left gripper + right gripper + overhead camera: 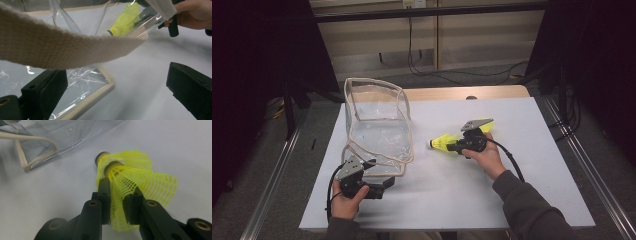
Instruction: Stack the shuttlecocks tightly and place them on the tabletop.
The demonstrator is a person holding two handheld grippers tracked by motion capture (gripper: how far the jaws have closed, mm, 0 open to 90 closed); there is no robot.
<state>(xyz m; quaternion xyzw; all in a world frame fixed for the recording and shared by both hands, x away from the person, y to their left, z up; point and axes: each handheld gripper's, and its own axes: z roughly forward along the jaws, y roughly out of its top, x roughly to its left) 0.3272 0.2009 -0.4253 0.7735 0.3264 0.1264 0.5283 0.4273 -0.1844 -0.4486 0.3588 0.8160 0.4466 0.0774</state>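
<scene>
Right gripper view: right gripper (117, 202) jaws are clenching the skirt of two nested yellow shuttlecocks (132, 177), just ahead. Left gripper (115, 87) jaws are standing released, clear bag (82, 85) lying between them on the tabletop (140, 65).

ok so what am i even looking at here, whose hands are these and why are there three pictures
A person sits at a white table, holding a hand-held gripping tool in each hand. The high view looks down from above. The other two pictures come from small cameras riding on the tools, looking along their black jaws.

On the table stands a clear plastic bag with beige trim and a beige strap.

The right tongs pinch the mesh skirt of a yellow shuttlecock; a second one seems nested in front of it. The left tongs stand open at the bag's near corner, with the strap lying across their camera's picture.
</scene>
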